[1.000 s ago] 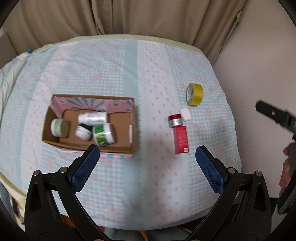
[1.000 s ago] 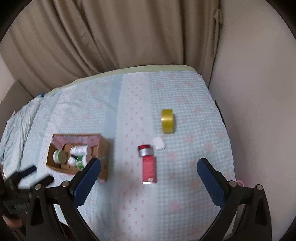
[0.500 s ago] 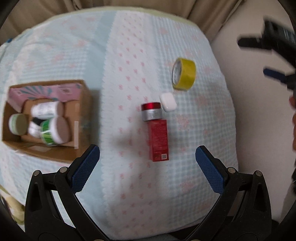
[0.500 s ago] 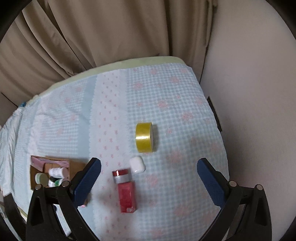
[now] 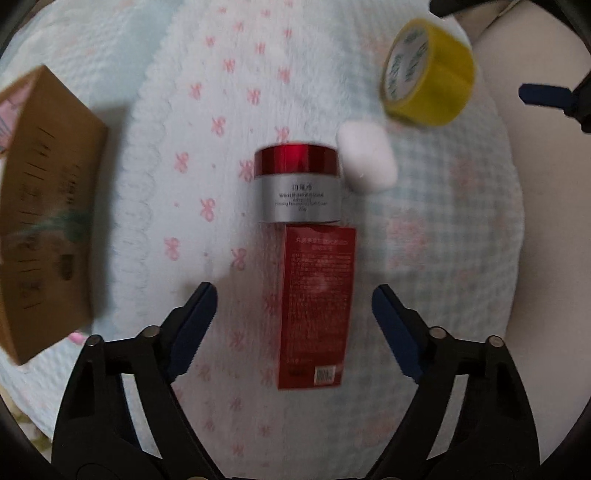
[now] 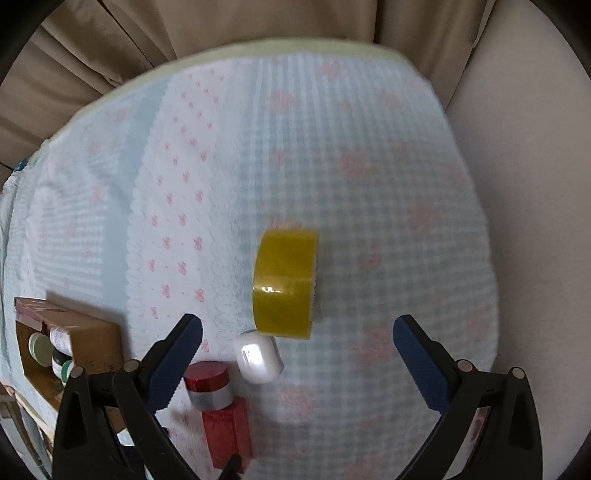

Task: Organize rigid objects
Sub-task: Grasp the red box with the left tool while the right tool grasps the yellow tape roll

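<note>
Soft quilted bedspread (image 6: 369, 192), pale blue gingham with a white scalloped panel of pink bows, covering the whole work surface; beige pleated curtain (image 6: 258, 22) behind the far edge.

Open-top cardboard box (image 5: 44, 206), rigid brown corrugated board with pink printed flaps, at the left of the cover, well apart from the loose items. In the right wrist view, same box (image 6: 74, 347) holding several small cylindrical jars (image 6: 40, 349), white and green; exact count not readable.

Red carton (image 5: 317, 306), slim rectangular printed card with a barcode label at the near end, lying flat and lengthwise between the two fingers of the left gripper (image 5: 293, 321). Jaws wide apart, clamped on nothing; blue ribbed pads (image 5: 194, 325) on black plastic arms, clear of the carton on both sides.

Yellow tape roll (image 6: 284, 284), glossy hollow cylinder standing on its curved edge, seen ahead of the right gripper (image 6: 297, 350). Jaws spread wide, holding nothing; roll beyond the fingertips, not between them.

Cosmetic jar (image 5: 298, 184), short cylinder lying on its side, metallic red cap, brushed silver body with small print, base touching the far end of the carton.

White case (image 5: 367, 162), smooth rounded pebble shape, matte plastic, just beside the jar's cap and near the tape roll (image 5: 428, 74). In the right wrist view, case (image 6: 258, 356) just in front of the roll; contact not discernible
</note>
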